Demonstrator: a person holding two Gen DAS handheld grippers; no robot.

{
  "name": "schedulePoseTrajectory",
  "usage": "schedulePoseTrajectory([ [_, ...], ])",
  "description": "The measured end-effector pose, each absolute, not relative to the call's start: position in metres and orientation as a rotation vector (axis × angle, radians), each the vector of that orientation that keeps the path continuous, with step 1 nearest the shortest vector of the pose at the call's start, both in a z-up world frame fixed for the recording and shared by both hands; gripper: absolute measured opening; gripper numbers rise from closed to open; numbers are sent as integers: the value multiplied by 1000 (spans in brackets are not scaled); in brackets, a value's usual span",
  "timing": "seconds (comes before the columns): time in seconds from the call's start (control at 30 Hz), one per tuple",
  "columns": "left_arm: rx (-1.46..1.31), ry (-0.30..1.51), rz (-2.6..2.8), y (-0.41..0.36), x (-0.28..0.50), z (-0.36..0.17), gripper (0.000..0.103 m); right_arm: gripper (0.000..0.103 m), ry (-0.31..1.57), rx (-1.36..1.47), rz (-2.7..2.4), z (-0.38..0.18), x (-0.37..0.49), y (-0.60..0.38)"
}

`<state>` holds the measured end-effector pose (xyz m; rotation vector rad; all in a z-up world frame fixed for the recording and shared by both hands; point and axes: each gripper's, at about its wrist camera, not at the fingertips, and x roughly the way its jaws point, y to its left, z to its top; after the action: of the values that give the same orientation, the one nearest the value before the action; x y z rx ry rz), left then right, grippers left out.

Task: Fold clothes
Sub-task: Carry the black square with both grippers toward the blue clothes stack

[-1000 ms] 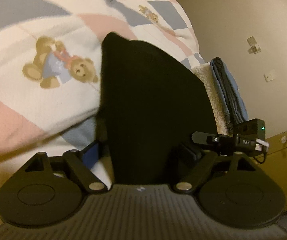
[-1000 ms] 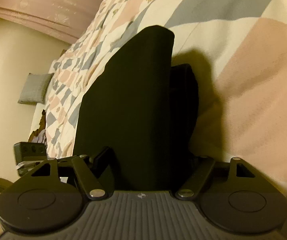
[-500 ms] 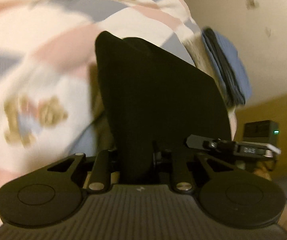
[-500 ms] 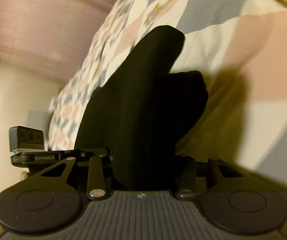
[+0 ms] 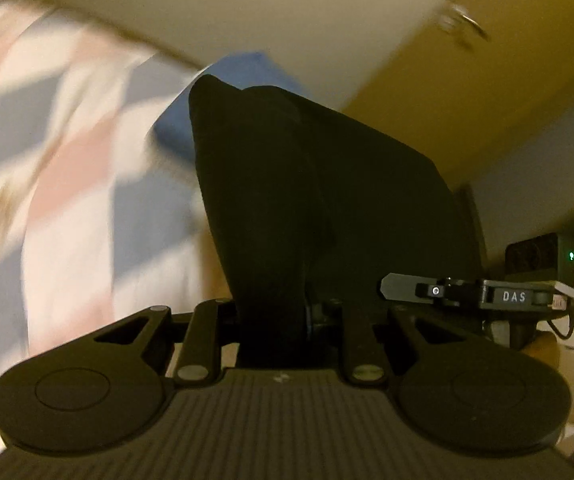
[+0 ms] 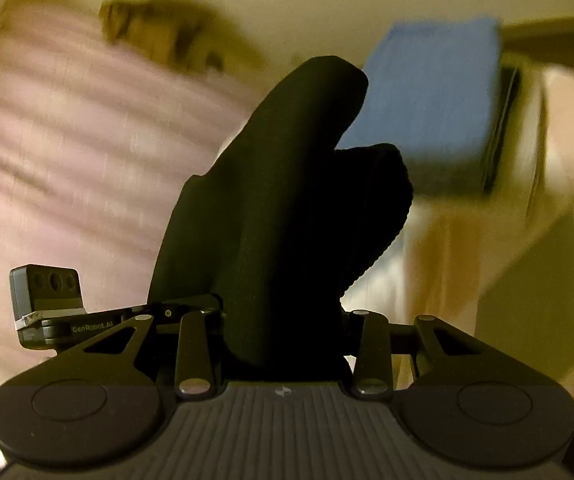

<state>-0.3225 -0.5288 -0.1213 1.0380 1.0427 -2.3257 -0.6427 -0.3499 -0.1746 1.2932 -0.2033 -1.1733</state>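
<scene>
A folded black garment fills the middle of the left wrist view, held up off the bed. My left gripper is shut on its near edge, fingertips hidden by the cloth. In the right wrist view the same black garment rises between the jaws, and my right gripper is shut on it. Each view shows the other gripper's camera block at the garment's side. A folded blue garment lies beyond the black one, blurred; a corner of the blue garment also shows in the left wrist view.
The patchwork bedspread in pink, grey-blue and cream runs along the left, motion-blurred. A cream wall and a yellow-brown cabinet with a metal handle stand behind. Pink pleated curtains fill the left of the right wrist view.
Both grippers have lifted the black garment off the bed and swung it toward the folded blue garment and the wall. Both stay shut on it; the background has blurred.
</scene>
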Motion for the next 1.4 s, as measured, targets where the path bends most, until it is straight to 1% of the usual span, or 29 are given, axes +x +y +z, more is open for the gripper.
schedulePoseTrajectory([
  [0.17, 1141, 914, -2461, -627, -402, -117, 17, 38, -337, 1267, -1309, -186, -691, -411],
  [0.33, 1226, 870, -2514, -708, -470, -144, 18, 38, -426, 1298, -1377, -218, -725, -462],
  [0.5, 1319, 863, -2528, -756, -508, -181, 18, 38, -438, 1339, -1426, -247, -741, -494],
  [0.63, 1353, 898, -2538, -777, -520, -207, 18, 38, -431, 1389, -1450, -272, -745, -506],
  [0.67, 1363, 901, -2542, -782, -521, -214, 19, 40, -424, 1409, -1459, -278, -747, -508],
  [0.7, 1374, 897, -2541, -788, -522, -221, 24, 43, -413, 1430, -1466, -282, -749, -508],
  [0.73, 1386, 895, -2538, -794, -524, -228, 28, 51, -409, 1448, -1468, -285, -751, -507],
  [0.77, 1389, 909, -2526, -800, -522, -235, 30, 54, -408, 1465, -1469, -286, -753, -505],
  [0.8, 1383, 928, -2516, -806, -519, -239, 36, 55, -413, 1471, -1471, -284, -756, -502],
  [0.83, 1368, 943, -2509, -811, -515, -240, 39, 62, -412, 1471, -1476, -280, -759, -497],
  [0.87, 1353, 956, -2503, -816, -511, -240, 39, 68, -410, 1469, -1481, -276, -762, -493],
  [0.93, 1318, 940, -2499, -811, -508, -233, 40, 70, -392, 1463, -1479, -264, -768, -483],
  [1.0, 1269, 945, -2492, -813, -492, -225, 39, 71, -361, 1458, -1460, -255, -769, -476],
  [1.03, 1252, 948, -2472, -811, -490, -227, 39, 68, -346, 1453, -1450, -251, -769, -475],
  [1.07, 1235, 950, -2452, -809, -489, -228, 39, 56, -326, 1445, -1440, -247, -768, -472],
  [1.1, 1218, 952, -2432, -807, -487, -230, 38, 48, -293, 1431, -1435, -245, -767, -466],
  [1.13, 1201, 953, -2412, -805, -485, -232, 33, 41, -263, 1416, -1447, -245, -765, -463],
  [1.17, 1184, 955, -2392, -803, -484, -234, 27, 37, -252, 1416, -1460, -247, -763, -462],
  [1.2, 1167, 957, -2372, -802, -482, -236, 23, 37, -260, 1447, -1469, -253, -763, -461],
  [1.27, 1146, 927, -2309, -799, -485, -245, 24, 37, -286, 1515, -1486, -263, -765, -461],
  [1.33, 1142, 869, -2253, -787, -511, -251, 28, 39, -244, 1509, -1515, -255, -761, -465],
  [1.37, 1134, 804, -2243, -782, -516, -248, 28, 43, -206, 1494, -1532, -249, -759, -467],
  [1.4, 1125, 721, -2237, -776, -520, -242, 28, 44, -163, 1479, -1549, -242, -757, -468],
])
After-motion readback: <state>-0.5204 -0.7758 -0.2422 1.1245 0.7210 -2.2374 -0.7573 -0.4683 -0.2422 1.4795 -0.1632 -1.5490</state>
